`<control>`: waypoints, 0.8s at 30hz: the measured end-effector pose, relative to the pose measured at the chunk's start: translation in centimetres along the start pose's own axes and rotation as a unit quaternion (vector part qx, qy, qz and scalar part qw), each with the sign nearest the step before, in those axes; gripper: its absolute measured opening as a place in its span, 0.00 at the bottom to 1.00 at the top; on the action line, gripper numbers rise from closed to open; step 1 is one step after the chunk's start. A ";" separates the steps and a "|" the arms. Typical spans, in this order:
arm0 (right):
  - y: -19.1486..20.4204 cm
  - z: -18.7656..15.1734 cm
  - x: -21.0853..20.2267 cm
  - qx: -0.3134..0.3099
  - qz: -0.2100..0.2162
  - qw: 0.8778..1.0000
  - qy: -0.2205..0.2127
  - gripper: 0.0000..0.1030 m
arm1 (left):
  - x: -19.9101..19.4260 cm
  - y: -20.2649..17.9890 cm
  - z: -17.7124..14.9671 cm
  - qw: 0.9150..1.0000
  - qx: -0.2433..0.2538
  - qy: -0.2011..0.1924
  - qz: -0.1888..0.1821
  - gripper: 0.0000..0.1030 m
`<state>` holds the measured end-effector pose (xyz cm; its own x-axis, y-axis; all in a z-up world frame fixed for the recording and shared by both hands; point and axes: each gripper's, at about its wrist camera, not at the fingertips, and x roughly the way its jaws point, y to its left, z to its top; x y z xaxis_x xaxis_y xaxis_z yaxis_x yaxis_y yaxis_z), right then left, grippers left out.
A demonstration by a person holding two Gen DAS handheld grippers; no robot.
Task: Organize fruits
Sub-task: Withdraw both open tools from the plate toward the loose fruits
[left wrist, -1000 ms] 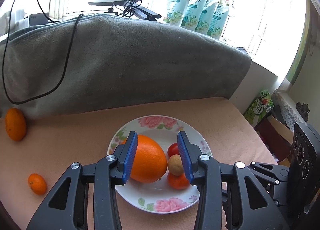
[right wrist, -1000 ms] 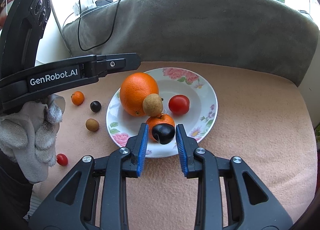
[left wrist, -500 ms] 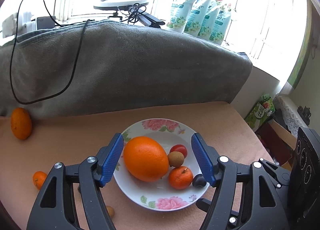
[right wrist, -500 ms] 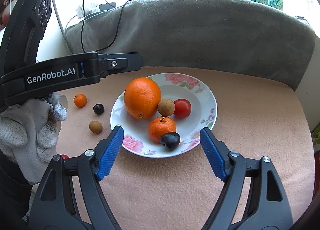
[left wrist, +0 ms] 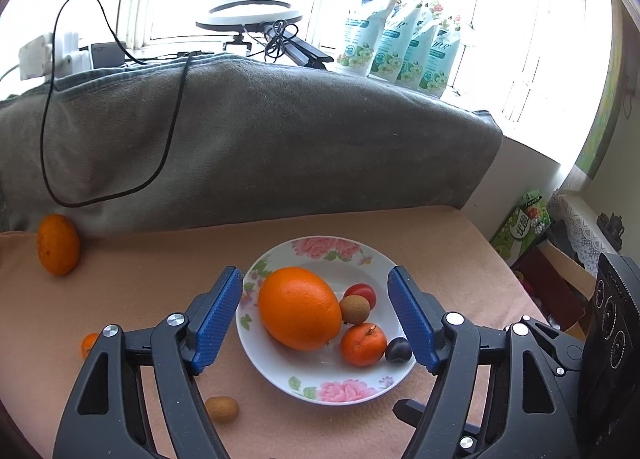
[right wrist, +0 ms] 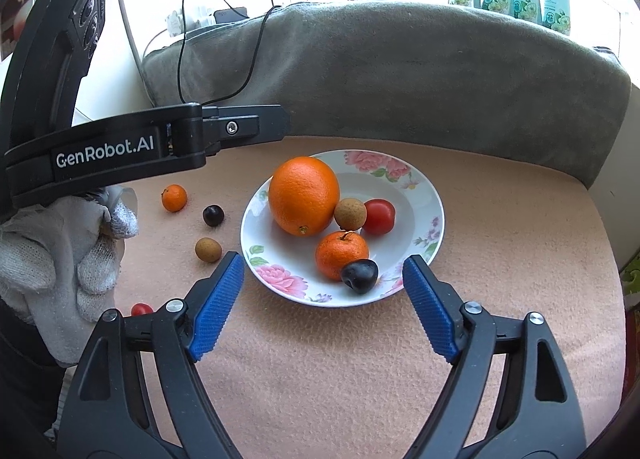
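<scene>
A white floral plate (right wrist: 416, 183) (left wrist: 320, 391) on the tan cloth holds a big orange (right wrist: 303, 194) (left wrist: 299, 308), a mandarin (right wrist: 340, 254) (left wrist: 363, 343), a brown longan (right wrist: 350, 213) (left wrist: 354, 309), a red tomato (right wrist: 380, 216) (left wrist: 362, 292) and a dark plum (right wrist: 360, 276) (left wrist: 398, 350). My left gripper (left wrist: 316, 319) is open and empty, held just before the plate. My right gripper (right wrist: 322, 309) is open and empty, near the plate's front rim. Left of the plate lie a small mandarin (right wrist: 174, 197) (left wrist: 89, 344), a dark plum (right wrist: 213, 215), a longan (right wrist: 208, 249) (left wrist: 222, 408) and a small tomato (right wrist: 141, 308).
Another orange (left wrist: 58, 244) lies far left against the grey blanket (left wrist: 260, 147), which walls off the back. A black cable (left wrist: 160, 163) hangs over it. The cloth's right edge drops off toward boxes (left wrist: 524, 225). A gloved hand (right wrist: 60, 259) holds the left gripper.
My left gripper opened off the big orange and my right gripper opened, leaving the dark plum in the plate. Both grippers drew back from the plate.
</scene>
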<state>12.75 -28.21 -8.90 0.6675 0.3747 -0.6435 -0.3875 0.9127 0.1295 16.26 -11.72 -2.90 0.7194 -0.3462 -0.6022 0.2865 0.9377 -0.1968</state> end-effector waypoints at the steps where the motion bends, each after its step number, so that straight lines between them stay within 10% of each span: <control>1: 0.0 0.0 0.0 0.000 0.000 1.000 0.000 0.83 | -0.1 0.0 0.0 1.000 0.000 -0.001 0.000 0.73; 24: 3.5 0.3 -0.9 0.000 0.053 0.999 -0.007 0.86 | -5.5 8.1 -2.8 0.997 -0.043 -0.024 0.056 0.73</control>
<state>11.03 -25.26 -7.64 0.6315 0.4712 -0.6158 -0.4566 0.8678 0.1959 12.81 -2.17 -3.33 0.7731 -0.2392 -0.5874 0.1490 0.9687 -0.1983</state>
